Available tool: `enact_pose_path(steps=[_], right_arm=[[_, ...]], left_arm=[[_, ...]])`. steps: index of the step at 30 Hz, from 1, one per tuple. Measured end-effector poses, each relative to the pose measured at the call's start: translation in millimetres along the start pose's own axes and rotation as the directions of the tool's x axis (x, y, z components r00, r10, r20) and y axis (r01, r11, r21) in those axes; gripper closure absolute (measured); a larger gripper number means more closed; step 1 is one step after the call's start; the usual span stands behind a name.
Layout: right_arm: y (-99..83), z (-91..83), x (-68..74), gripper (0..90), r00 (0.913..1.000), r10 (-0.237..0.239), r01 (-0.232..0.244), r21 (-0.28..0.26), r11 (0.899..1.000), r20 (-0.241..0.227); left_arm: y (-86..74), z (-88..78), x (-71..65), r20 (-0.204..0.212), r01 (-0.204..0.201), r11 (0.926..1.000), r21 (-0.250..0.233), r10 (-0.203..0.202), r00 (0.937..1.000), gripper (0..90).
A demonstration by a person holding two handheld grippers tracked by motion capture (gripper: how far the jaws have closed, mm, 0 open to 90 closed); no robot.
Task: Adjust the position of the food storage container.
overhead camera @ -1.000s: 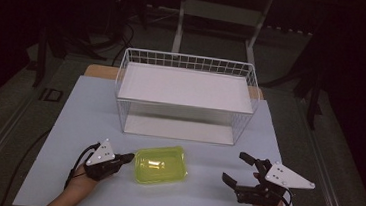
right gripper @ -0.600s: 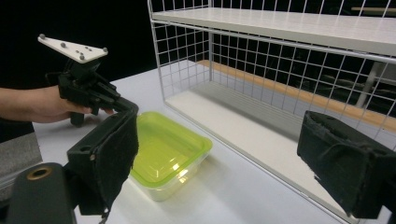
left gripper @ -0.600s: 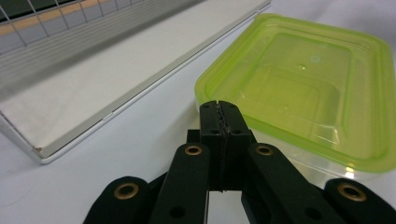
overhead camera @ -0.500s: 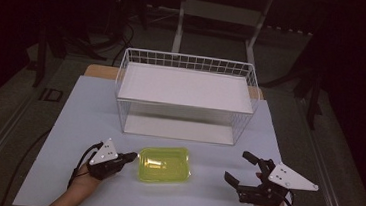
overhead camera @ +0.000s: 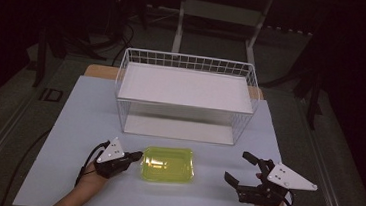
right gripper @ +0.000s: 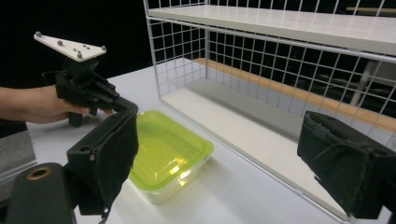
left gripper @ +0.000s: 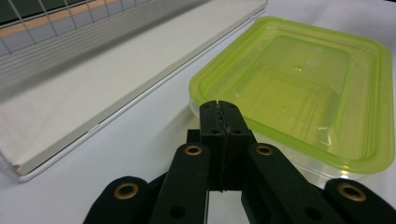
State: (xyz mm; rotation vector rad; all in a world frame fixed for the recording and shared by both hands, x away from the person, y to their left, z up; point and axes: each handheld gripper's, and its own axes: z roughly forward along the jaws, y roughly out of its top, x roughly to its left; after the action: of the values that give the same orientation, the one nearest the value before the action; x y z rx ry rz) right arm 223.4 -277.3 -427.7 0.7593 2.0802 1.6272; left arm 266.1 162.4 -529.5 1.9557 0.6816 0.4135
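while the left hand-held gripper (overhead camera: 137,156) touches the green container (overhead camera: 168,165), its jaws sit closed.

We see the surface (overhead camera: 93,125) lit evenly from above while its surroundings sink into near-black. The high view looks soft and slightly grainy; small glints sit on the yellow-green container (left gripper: 299,88).

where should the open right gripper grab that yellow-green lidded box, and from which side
Probably at the rim of the yellow-green box, on the short end facing the right gripper, coming in low across the table. The box is flat and wide, so its lid lip is the thin edge the jaws can span. The shut left gripper already sits at the opposite end.
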Motion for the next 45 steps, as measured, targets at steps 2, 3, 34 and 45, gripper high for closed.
enact_pose_path(steps=[2,3,34,45], right_arm=[[0.1,-0.5,-0.3,12.4,1.0000,-0.001,0.001,-0.004,1.000,0.000],[0.1,-0.5,-0.4,12.4,1.0000,0.000,0.000,-0.003,1.000,0.002],[-1.3,6.3,4.7,11.5,0.9982,0.000,0.002,0.038,0.999,-0.059],[1.9,8.0,12.8,11.3,0.9998,-0.012,0.012,0.009,1.000,-0.015]], left_arm=[[0.9,2.3,-1.0,0.001,-0.004,1.0000,-0.001,0.004,1.0000,90.0],[1.5,3.8,-1.5,0.008,-0.001,1.0000,0.000,0.001,1.0000,90.0],[32.5,-9.5,-19.3,0.077,0.007,0.9938,-0.111,0.001,0.9970,60.7],[55.4,-26.2,-26.1,0.100,0.171,0.9797,-0.104,-0.161,0.9818,1.1]])
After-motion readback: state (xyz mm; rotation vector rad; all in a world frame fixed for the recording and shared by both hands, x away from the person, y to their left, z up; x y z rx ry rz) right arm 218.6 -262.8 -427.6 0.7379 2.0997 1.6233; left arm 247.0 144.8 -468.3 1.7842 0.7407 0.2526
